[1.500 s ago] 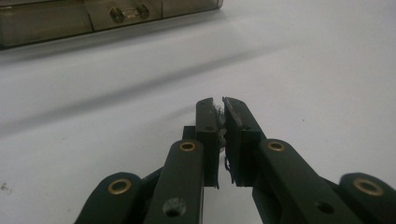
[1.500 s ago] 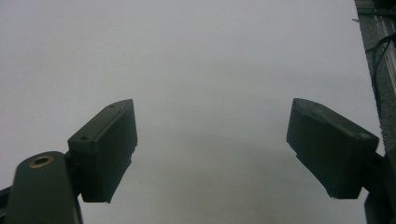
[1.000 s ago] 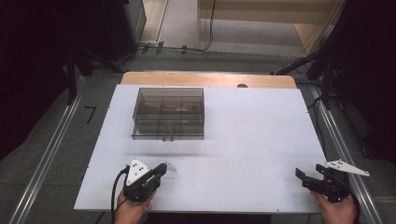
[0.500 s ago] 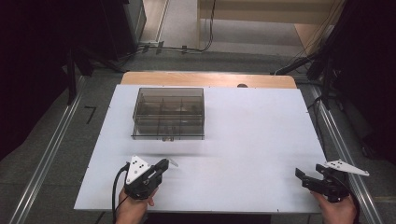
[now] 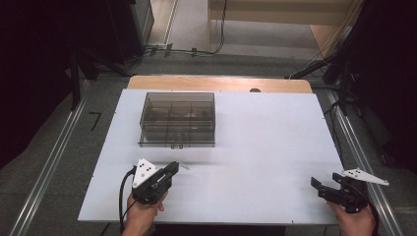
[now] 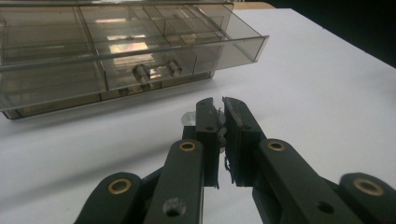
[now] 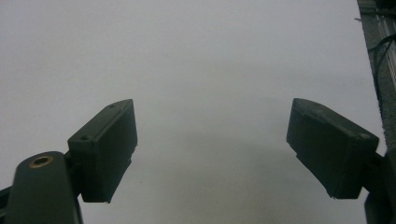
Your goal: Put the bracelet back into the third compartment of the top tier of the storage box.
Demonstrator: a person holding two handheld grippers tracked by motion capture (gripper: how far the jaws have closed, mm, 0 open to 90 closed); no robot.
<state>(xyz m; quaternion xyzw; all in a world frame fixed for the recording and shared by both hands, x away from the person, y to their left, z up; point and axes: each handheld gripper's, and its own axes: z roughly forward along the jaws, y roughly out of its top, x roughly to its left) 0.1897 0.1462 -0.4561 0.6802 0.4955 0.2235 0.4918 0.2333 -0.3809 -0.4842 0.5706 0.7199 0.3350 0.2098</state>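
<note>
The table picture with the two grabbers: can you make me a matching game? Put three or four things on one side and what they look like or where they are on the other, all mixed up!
Things:
1. left gripper
2. right gripper
3. compartment box
4. table

Descriptions:
A. see-through and smoky brown, with dividers inside
B. jaws spread wide apart, with bare white table between them
C. white and flat, carrying everything
D. jaws pinched together on a small clear thing

Right pairs: 1-D, 2-B, 3-A, 4-C
</note>
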